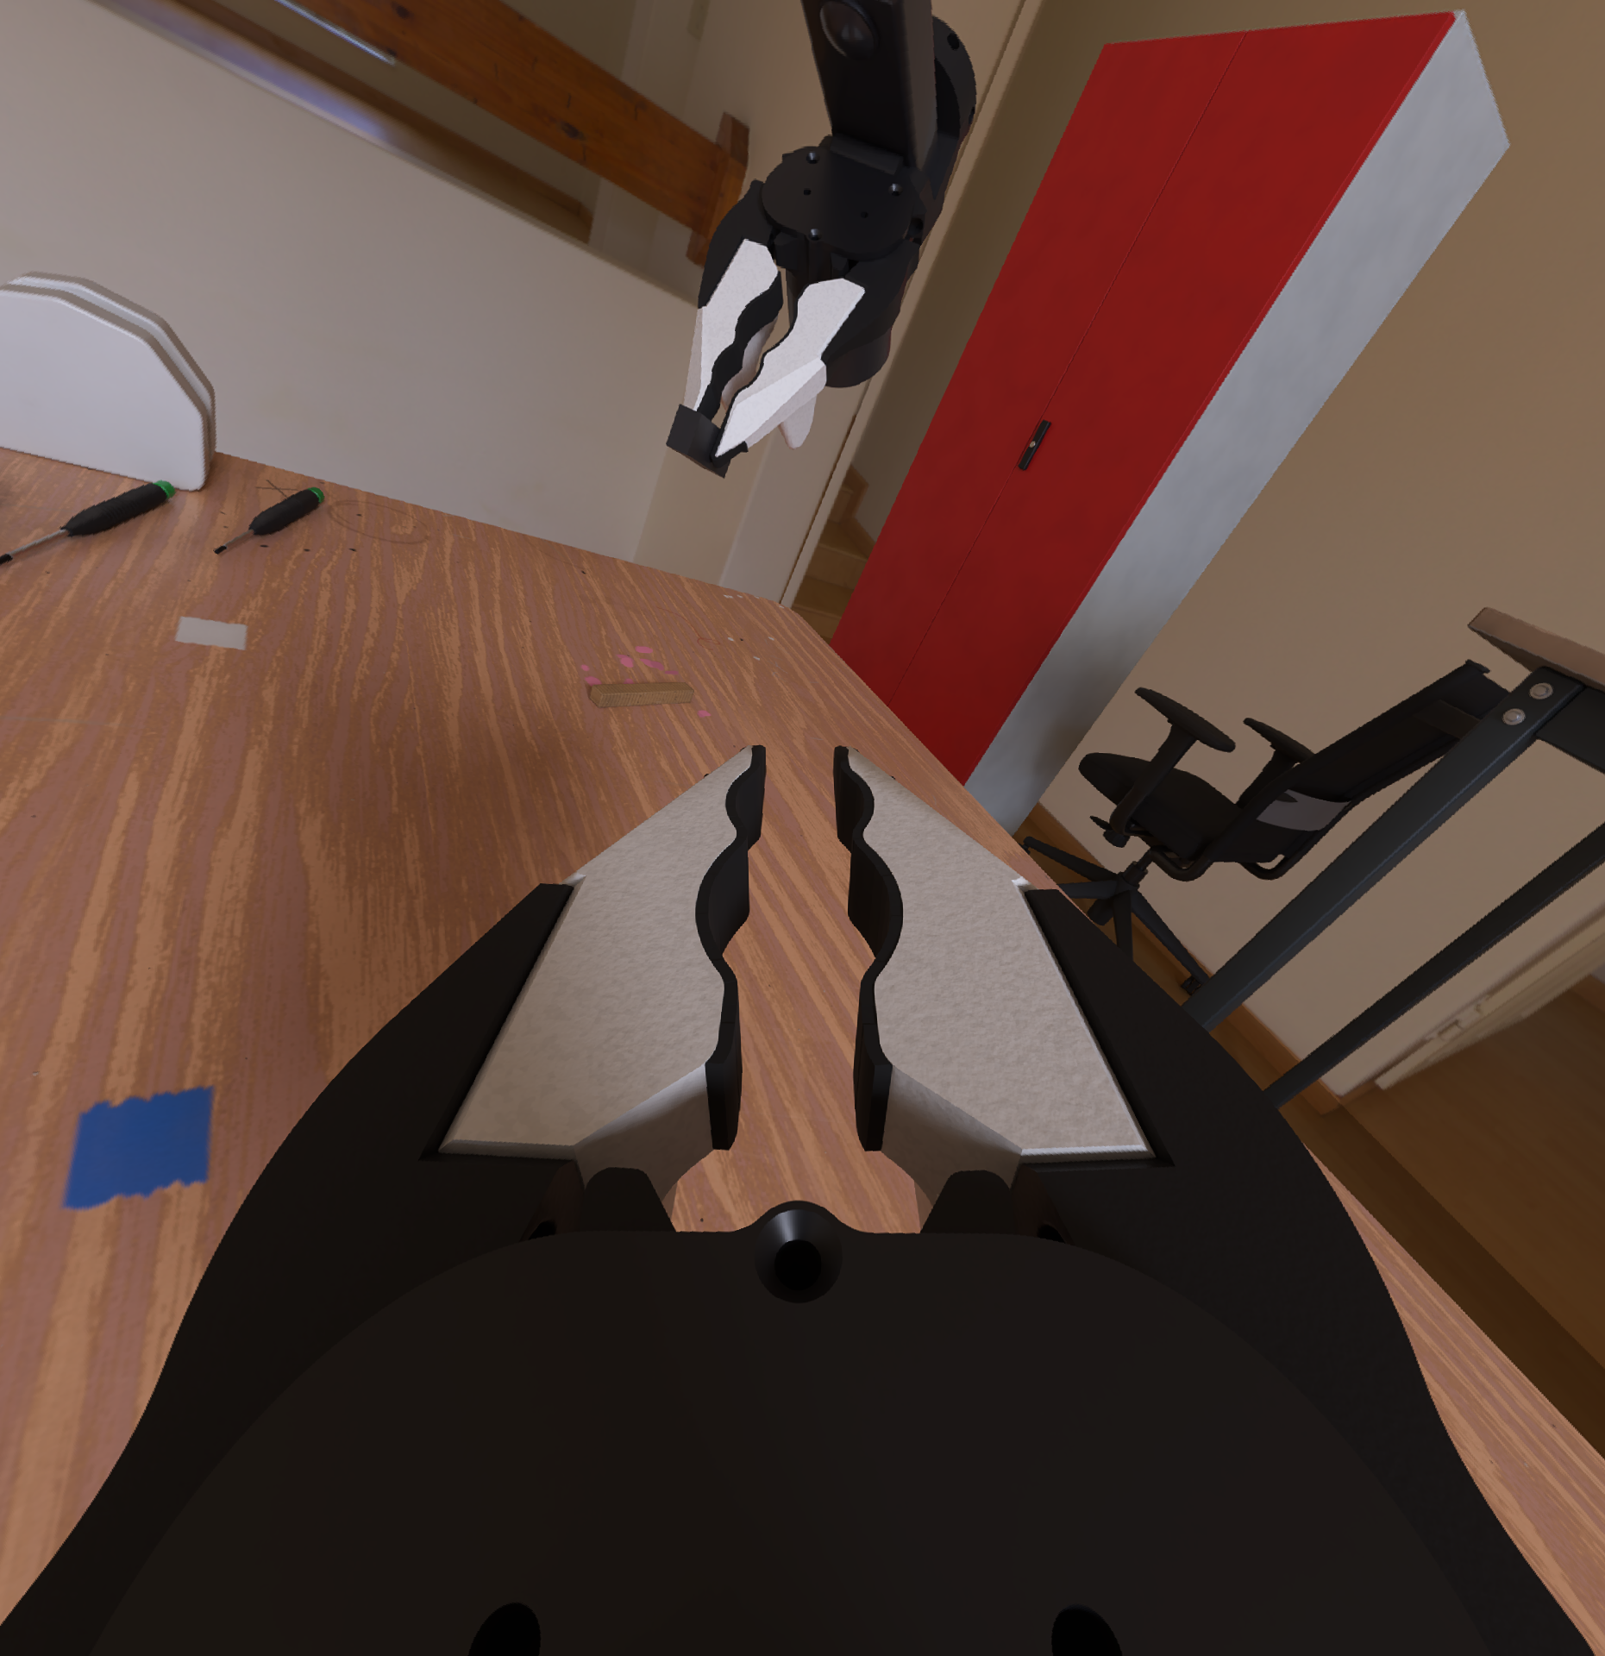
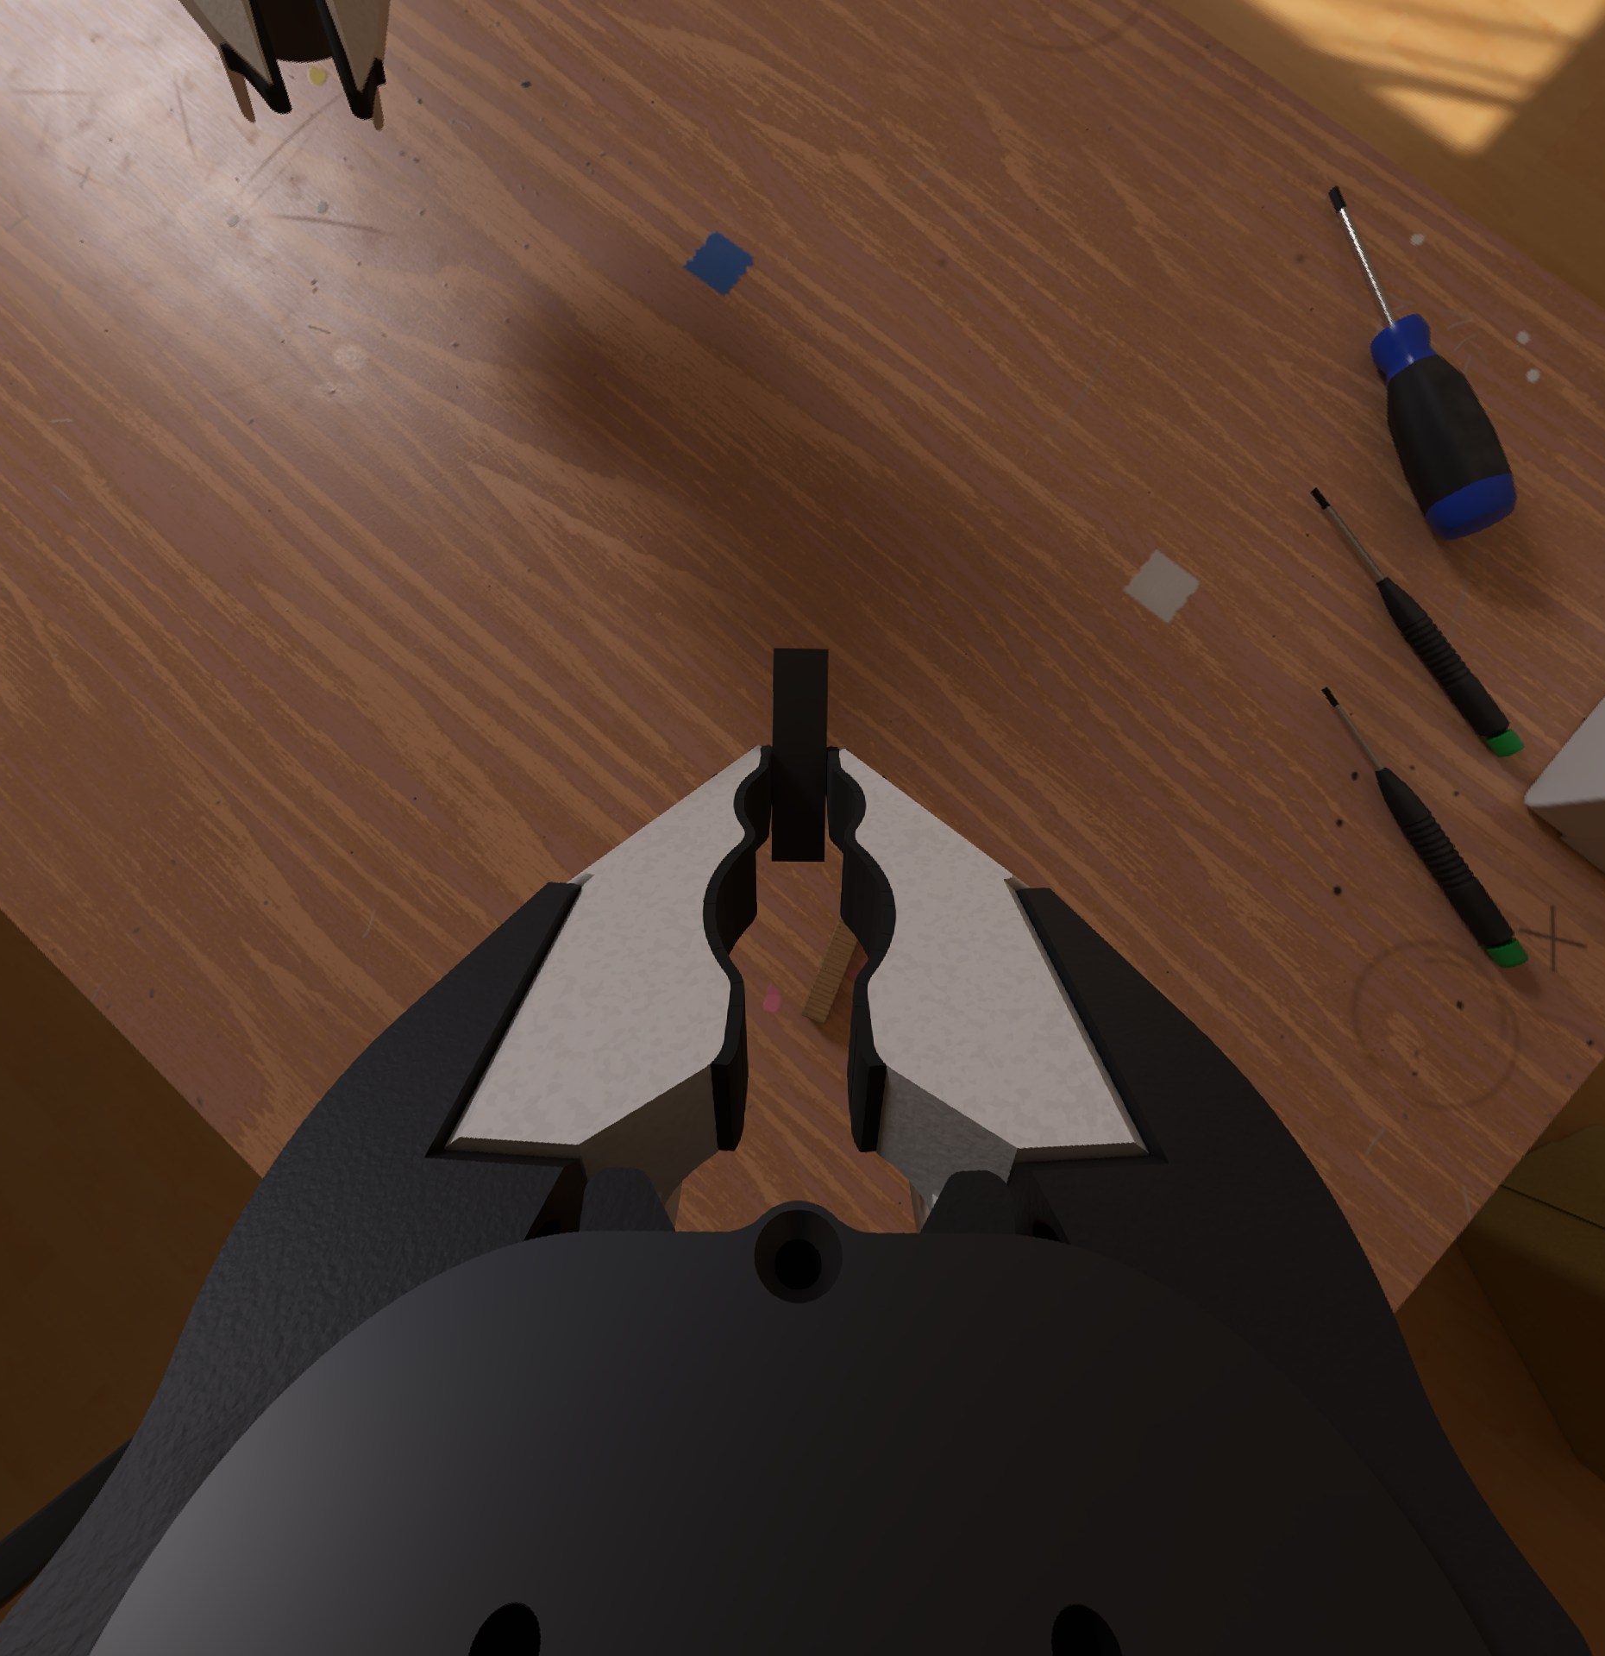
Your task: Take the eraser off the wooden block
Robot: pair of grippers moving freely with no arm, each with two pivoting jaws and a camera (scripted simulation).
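The black eraser [image 2: 798,717] is being held up in the air by the right claw [image 2: 798,762], off the block.

The eraser is being pinched at the claw's tips, high above the table [image 2: 422,538]. The small wooden block [image 2: 830,981] is being left bare on the table right below it, near pink spots [image 1: 642,661]. The left claw [image 1: 798,762] is being kept a little open, with nothing in it, low over the table. Farther off, three screwdrivers [image 2: 1444,430] are being left near the edge.
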